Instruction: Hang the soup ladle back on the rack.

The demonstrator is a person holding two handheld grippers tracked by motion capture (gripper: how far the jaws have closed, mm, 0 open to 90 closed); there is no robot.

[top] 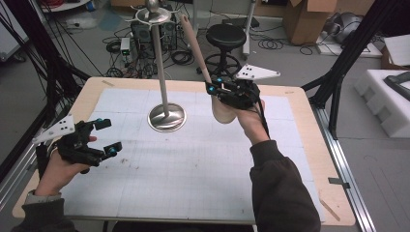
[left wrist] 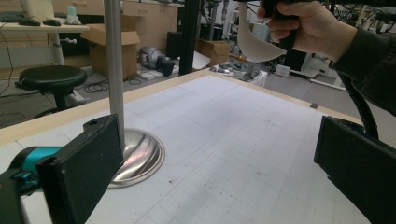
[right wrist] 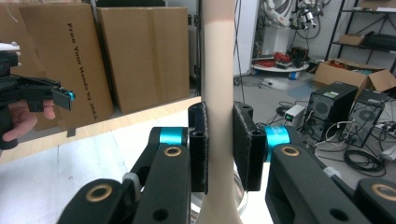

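Observation:
A beige ladle point(top: 194, 46) is held upright and tilted above the table, bowl point(top: 223, 113) downward. My right gripper point(top: 215, 88) is shut on its handle just above the bowl. In the right gripper view both pads press the ladle's handle point(right wrist: 217, 70) from either side. A metal stand point(top: 160, 63) with a round base point(top: 167, 118) rises left of the ladle, with a ring at its top. My left gripper point(top: 108, 136) hovers low at the table's left, open with nothing in it. In the left gripper view its jaws frame the stand's base point(left wrist: 140, 158) and the ladle's bowl point(left wrist: 254, 44).
The white gridded mat point(top: 193, 169) covers the wooden table point(top: 309, 159). Behind the far edge stand a black stool point(top: 225, 36), computer towers point(top: 140, 34) and loose cables. White foam blocks point(top: 387, 101) lie at the right and cardboard boxes point(right wrist: 140, 51) farther off.

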